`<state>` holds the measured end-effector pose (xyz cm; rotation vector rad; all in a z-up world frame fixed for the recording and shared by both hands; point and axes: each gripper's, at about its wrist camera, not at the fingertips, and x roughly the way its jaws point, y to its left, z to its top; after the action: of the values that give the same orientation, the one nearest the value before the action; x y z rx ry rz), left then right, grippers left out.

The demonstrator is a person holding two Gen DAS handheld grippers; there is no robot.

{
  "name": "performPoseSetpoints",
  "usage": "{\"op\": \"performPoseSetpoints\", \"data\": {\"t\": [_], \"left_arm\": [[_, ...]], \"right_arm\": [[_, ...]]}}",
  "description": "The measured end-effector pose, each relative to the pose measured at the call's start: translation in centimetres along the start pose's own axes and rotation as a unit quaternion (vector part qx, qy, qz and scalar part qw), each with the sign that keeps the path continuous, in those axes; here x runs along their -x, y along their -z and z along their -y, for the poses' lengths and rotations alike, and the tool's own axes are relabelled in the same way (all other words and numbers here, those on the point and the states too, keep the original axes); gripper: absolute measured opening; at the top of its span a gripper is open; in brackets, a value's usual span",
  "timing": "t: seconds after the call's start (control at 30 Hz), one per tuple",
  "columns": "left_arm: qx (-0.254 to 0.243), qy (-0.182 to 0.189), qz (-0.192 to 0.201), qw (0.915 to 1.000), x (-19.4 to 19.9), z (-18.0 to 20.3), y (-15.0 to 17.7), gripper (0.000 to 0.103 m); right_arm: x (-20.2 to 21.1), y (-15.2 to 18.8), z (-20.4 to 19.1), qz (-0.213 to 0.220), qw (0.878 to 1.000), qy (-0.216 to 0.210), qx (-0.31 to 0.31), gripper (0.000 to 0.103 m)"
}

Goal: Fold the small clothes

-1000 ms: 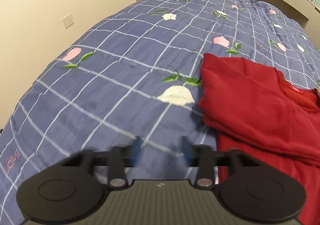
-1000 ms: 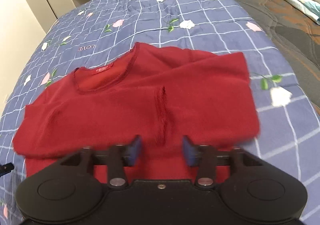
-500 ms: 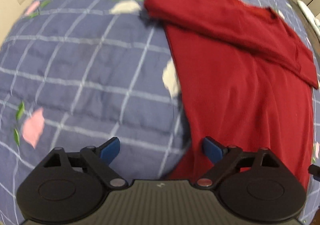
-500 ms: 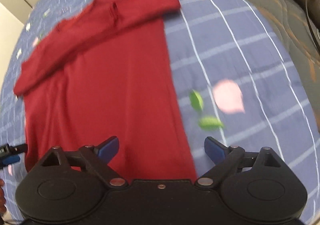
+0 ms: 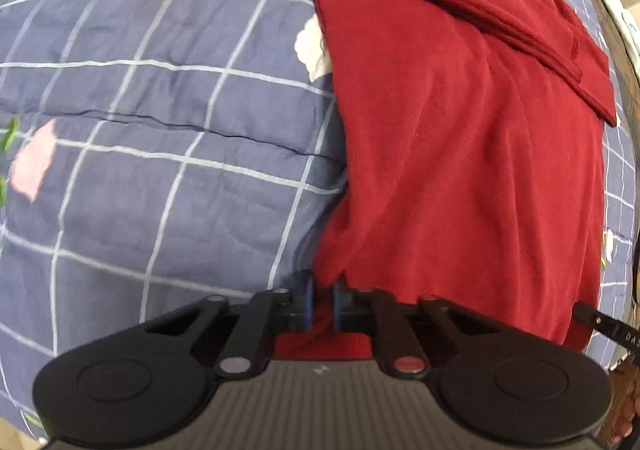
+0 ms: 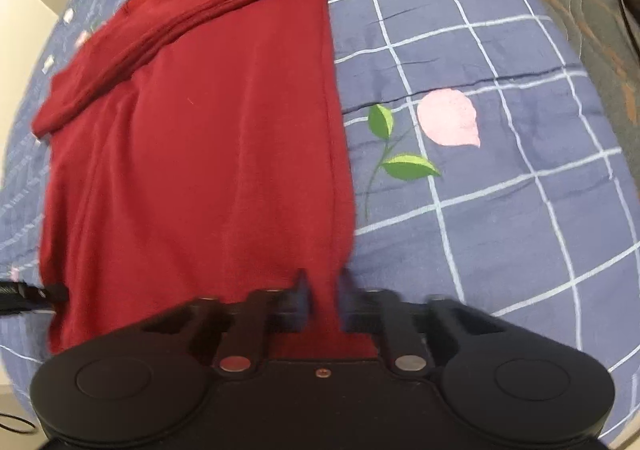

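Note:
A dark red long-sleeved shirt [image 5: 460, 169] lies flat on the bed, its sleeves folded across the chest at the far end. My left gripper [image 5: 322, 300] points down at the near left hem corner, jaws closing tight with red cloth pinched between the blue pads. In the right wrist view the same shirt [image 6: 200, 169] fills the left half. My right gripper [image 6: 324, 294] is at the near right hem corner, jaws closing on a strip of the hem that runs up between its fingers.
A blue checked bedspread [image 5: 160, 129] with pink and white flowers covers the bed [image 6: 500, 209]. A dark brown quilt [image 6: 592, 9] lies at the far right. Part of the other gripper shows at each view's edge [image 5: 600, 324] [image 6: 24, 296].
Both grippers came back from the sleeves to the near hem and tipped downward. Their jaws stood wide half a second ago and are now pinched on the hem corners.

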<state>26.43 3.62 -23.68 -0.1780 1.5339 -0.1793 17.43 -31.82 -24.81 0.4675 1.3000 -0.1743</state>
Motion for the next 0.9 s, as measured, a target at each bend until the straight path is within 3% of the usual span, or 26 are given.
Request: {"op": "performPoseSetpoints", "data": {"t": [0.23,0.43,0.7,0.9], "left_arm": [[-0.044,-0.027,0.023,0.9984,2.8,1.4,3.0,0.003],[-0.017,-0.011,0.041,0.9990,5.5,1.0,4.4,0.002],[0.003,-0.002,0.060,0.9982,6.9,-0.5,9.6,0.003],[0.025,0.007,0.094,0.9952,6.7,-1.3,12.9,0.003]], "right_arm": [[2.0,1.2,-0.1,0.015,0.998,-0.023,0.058,0.006],[5.2,1.5,0.1,0.029,0.993,-0.027,0.108,0.006],[7.6,3.9,0.8,0.017,0.986,-0.021,0.164,0.006],[7.9,6.9,2.6,0.020,0.988,-0.022,0.149,0.006]]}}
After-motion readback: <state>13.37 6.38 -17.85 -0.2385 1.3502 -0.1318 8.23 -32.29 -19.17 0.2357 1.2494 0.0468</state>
